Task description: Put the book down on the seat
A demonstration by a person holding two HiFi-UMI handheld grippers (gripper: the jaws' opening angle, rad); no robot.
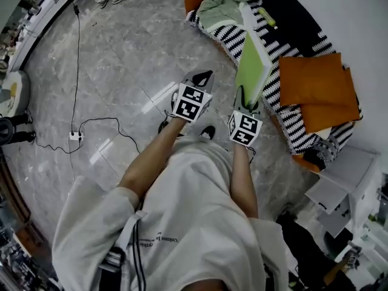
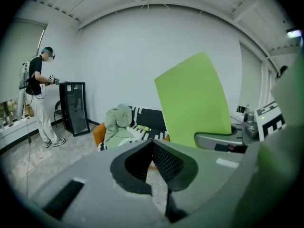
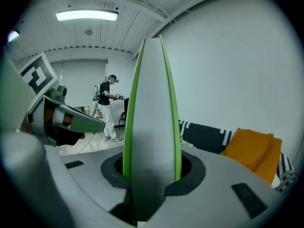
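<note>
book [image 1: 253, 65] base behind right gripper [image 1: 246, 105]

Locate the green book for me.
Head view, right of centre: the green book stands clamped in the right gripper, by the striped sofa's orange cushions.

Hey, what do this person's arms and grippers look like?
The left gripper and right gripper are grey with dark padded tongs; each carries a white cube of black square markers. The sleeves are short, loose and white.
</note>
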